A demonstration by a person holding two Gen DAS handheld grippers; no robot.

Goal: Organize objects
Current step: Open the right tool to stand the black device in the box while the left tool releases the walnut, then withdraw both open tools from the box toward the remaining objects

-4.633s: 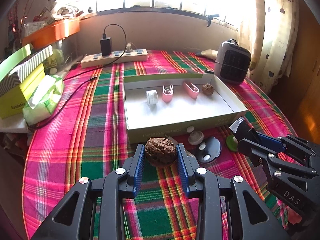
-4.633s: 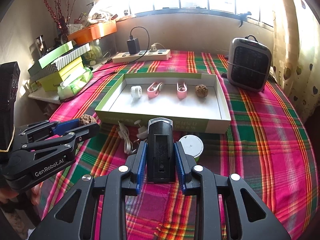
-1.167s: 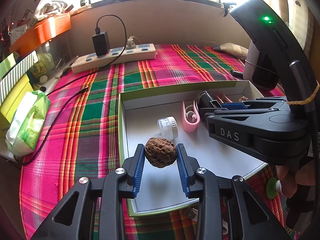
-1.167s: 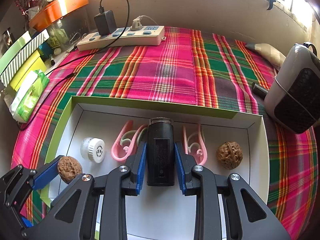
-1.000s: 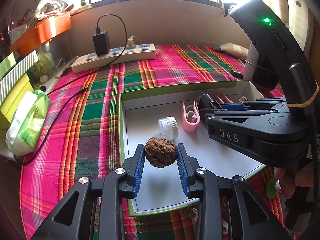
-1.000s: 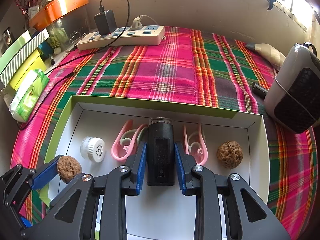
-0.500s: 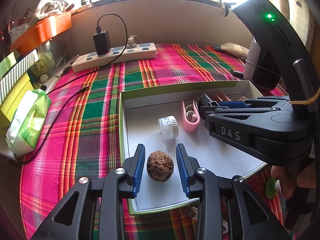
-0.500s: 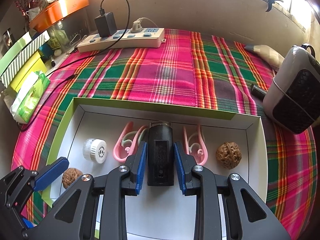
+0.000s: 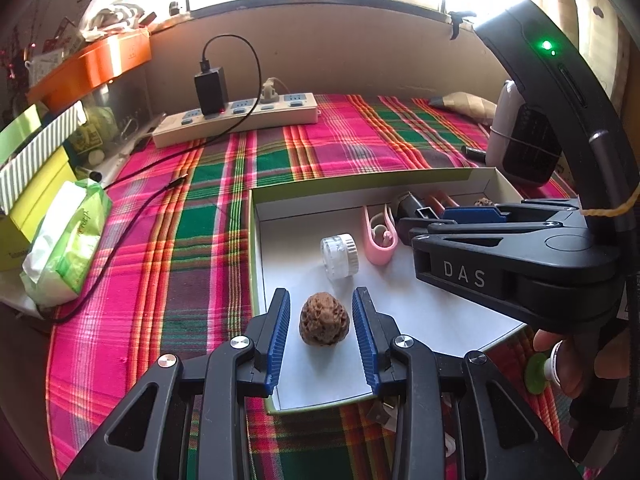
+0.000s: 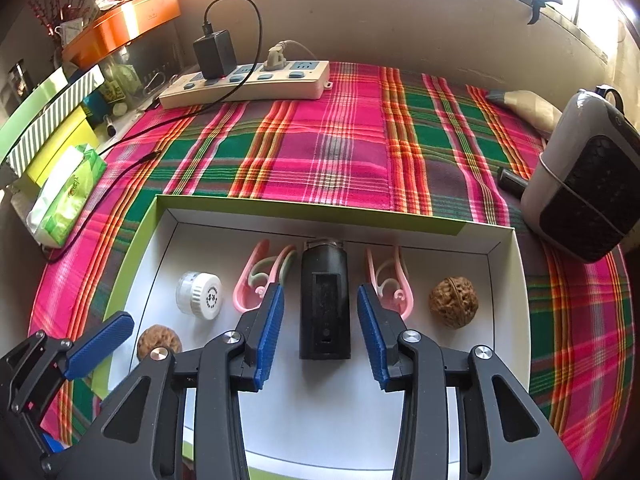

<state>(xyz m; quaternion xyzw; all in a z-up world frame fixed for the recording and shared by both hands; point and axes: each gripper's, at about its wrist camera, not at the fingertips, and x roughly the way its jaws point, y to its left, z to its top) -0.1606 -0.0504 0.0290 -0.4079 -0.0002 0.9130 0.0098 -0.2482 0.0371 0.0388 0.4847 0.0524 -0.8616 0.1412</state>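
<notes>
Lying lengthwise at frame centre, the black device (image 10: 325, 304) sits free between the opening right gripper (image 10: 320, 334) jaws.

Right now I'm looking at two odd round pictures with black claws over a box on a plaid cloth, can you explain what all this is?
Each picture comes from a camera on a hand-held gripper that a person carries, looking along its two blue-padded fingers.

The left hand-held gripper stands open around a walnut lying in the white box.

The right hand-held gripper is opening; a black block lies between its pads, untouched.

Also in the box: a small white jar, two pink clips and a second walnut.

On the plaid cloth beyond: a power strip and a small heater.
</notes>
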